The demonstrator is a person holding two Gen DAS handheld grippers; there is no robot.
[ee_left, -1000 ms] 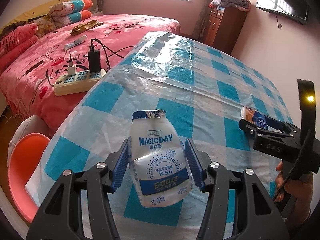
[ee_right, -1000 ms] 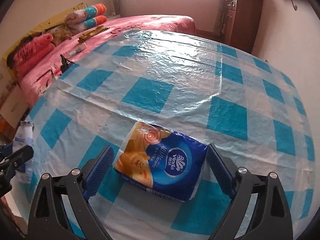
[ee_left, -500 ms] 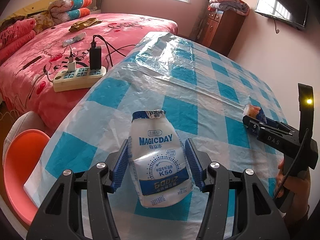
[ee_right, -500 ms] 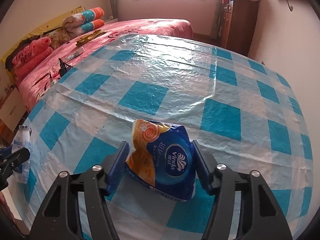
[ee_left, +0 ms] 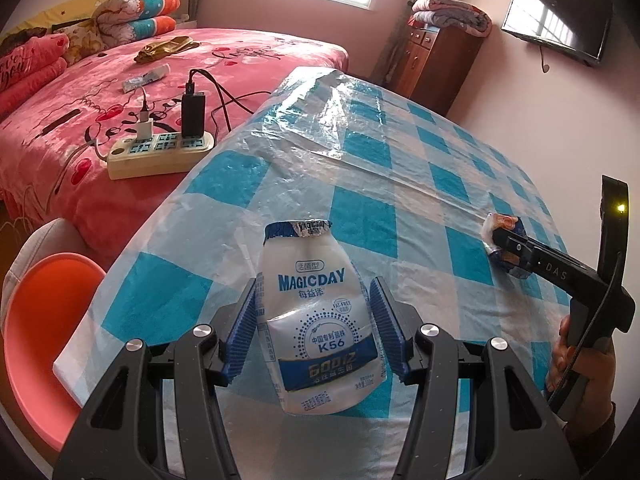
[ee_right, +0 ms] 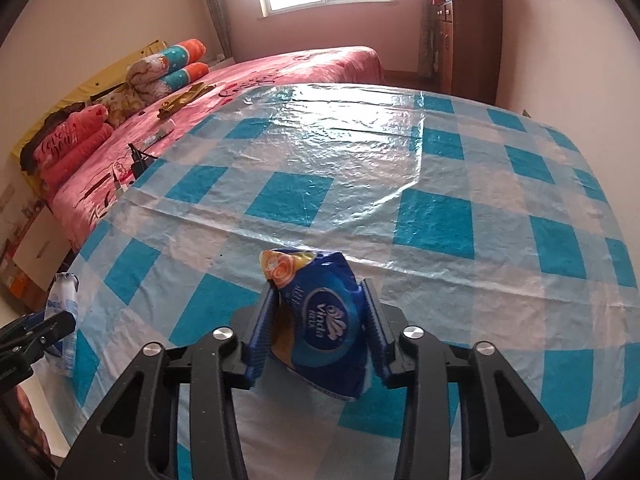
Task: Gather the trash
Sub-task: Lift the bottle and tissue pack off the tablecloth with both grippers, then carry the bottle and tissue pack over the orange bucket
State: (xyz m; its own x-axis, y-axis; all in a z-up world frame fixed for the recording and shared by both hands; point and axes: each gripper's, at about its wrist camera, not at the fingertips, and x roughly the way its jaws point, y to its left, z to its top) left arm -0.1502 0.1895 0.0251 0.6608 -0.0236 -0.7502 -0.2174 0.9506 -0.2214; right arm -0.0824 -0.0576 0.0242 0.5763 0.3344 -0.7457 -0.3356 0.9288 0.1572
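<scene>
— While both grippers are up over the table, how many pieces of trash do you count?

— Two. One white, squashed plastic drink pouch printed MAGICDAY (ee_left: 318, 328), upright, its blue-rimmed top pointing away from the camera, and one crumpled blue-and-orange plastic tissue wrapper marked Vinda (ee_right: 320, 322).

— Who holds which?

— The left gripper (ee_left: 312, 330) has its two blue ribbed pads pressed against the pouch's sides, clamped on it, near the table's front edge. The right gripper (ee_right: 316, 330) is squeezed tight on the wrapper, which bulges up between the pads.

— Are they touching the table?

— Hard to say from these fisheye angles; both look lifted just off the cloth, but I cannot tell for sure.

— And around them?

— One table under a glossy blue-and-white checked plastic cloth (ee_right: 436, 224). From the left camera the right gripper shows at the far right, a bare hand (ee_left: 580, 364) on its handle and one small yellow light lit on its upright.

— Beyond the table?

— One bed with a pink flowered cover (ee_left: 80, 120) beside the table's left edge. On it lies one cream power strip (ee_left: 160, 154) with two plugs in it, one white and one black. Two rolled quilts are stacked at the headboard. One orange plastic chair (ee_left: 44, 316) sits low at the left, one brown wooden cabinet (ee_left: 434, 64) stands by the window wall with folded blankets on top, and one dark flat screen (ee_left: 560, 14) hangs on the right wall.
</scene>
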